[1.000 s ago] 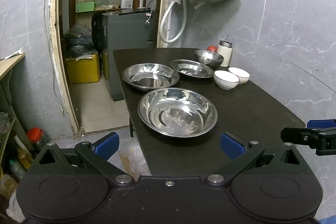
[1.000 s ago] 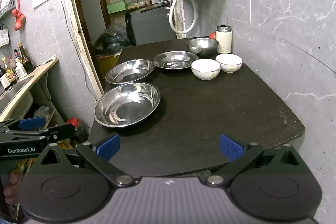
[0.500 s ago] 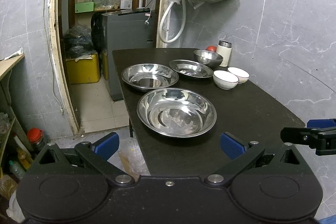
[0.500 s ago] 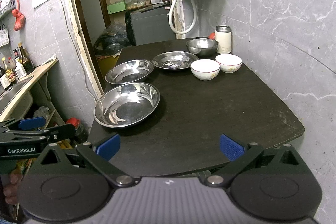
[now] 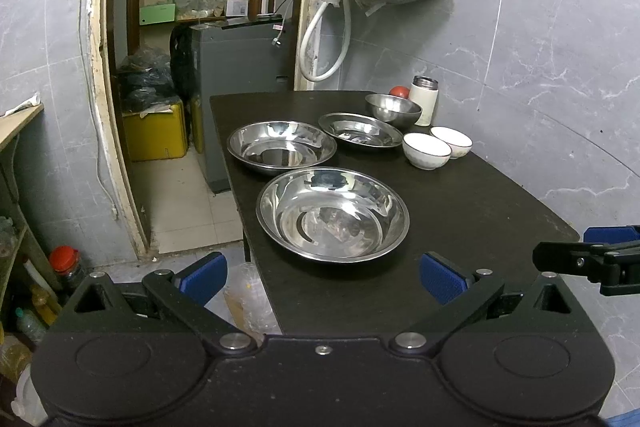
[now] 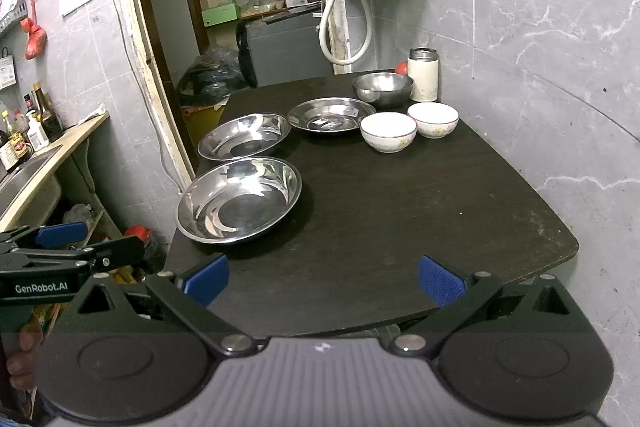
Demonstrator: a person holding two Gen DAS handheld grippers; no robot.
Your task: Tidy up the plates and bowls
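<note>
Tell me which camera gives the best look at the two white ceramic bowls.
The right wrist view: the two white ceramic bowls sit nearer its centre, showing rims and floral decoration. The left wrist view shows them smaller and off to the right, the near bowl partly covering the far one.

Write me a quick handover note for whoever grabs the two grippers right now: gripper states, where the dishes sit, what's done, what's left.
Left gripper: open, empty, short of the table's near edge.
Right gripper: open, empty, also at the near edge.
On the black table: nearest steel plate, second steel plate behind it, smaller steel plate, steel bowl at the back, two white bowls side by side. All separate, nothing stacked.
Done: nothing visible.
Left: stack the plates, nest the bowls; the nearest plate looks like the easiest start.
</note>
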